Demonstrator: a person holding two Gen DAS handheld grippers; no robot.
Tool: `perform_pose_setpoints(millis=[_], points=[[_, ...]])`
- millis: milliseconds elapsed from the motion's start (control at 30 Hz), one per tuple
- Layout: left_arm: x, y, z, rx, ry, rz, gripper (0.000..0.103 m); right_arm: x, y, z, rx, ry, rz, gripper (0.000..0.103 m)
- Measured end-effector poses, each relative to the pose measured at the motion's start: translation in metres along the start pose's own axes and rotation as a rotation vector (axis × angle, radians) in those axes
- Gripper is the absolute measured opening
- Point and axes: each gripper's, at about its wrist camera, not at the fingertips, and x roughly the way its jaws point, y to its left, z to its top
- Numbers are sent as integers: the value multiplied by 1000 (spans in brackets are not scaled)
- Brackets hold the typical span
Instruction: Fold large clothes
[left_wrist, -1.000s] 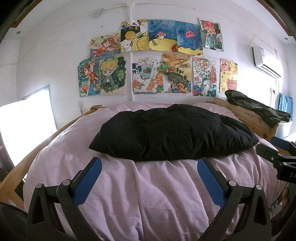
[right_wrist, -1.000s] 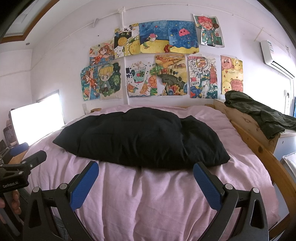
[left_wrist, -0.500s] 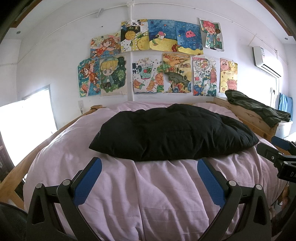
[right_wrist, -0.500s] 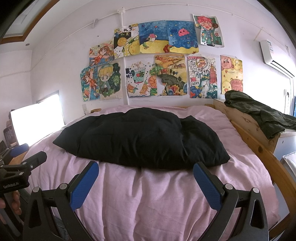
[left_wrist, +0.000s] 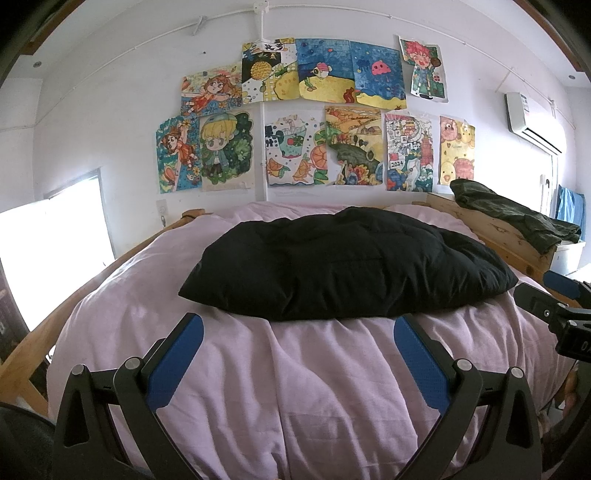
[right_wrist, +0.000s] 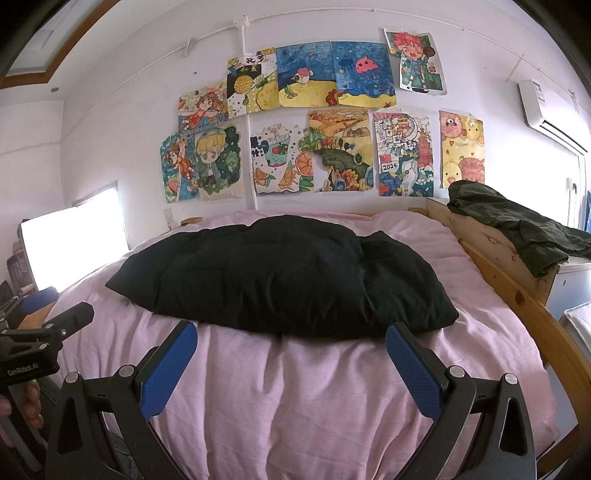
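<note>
The left gripper (left_wrist: 298, 334) was held above the near part of the bed, its two blue pads (left_wrist: 173, 363) spread wide w/ nothing between them. The right gripper (right_wrist: 290, 341) stood the same way, fingers far apart, empty, also over the near part of the pink cover (right_wrist: 295, 398). Both pointed toward the wall at the head of the bed. In the left wrist view the right gripper (left_wrist: 554, 306) showed at the right edge, beside the bed; in the right wrist view the left gripper (right_wrist: 33, 350) showed at the left edge, w/ some fingers of the person's hand (right_wrist: 29, 402) around its handle.

The black padded garment (left_wrist: 347, 262) lay on the pink cover, approx. in the middle of the bed, bunched into a thick, long heap across the bed width. Neither gripper touched it; its near edge was just beyond the pad tips in both views. I could not tell if it was a jacket or other kind of clothing.

A dark green cloth (right_wrist: 517, 225) was draped over the wooden bed frame (right_wrist: 517, 295) on the right side, apart from the black one. Many colourful drawings (left_wrist: 314, 118) hung on the white wall behind the bed, and an AC unit (left_wrist: 532, 122) was high on the right
</note>
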Motion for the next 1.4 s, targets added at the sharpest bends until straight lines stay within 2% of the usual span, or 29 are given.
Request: perform_pose_setpoints(millis=[1400], points=[[1,5,-3,-1,0,2,101,0,1,-1,3,-2,-1,103]])
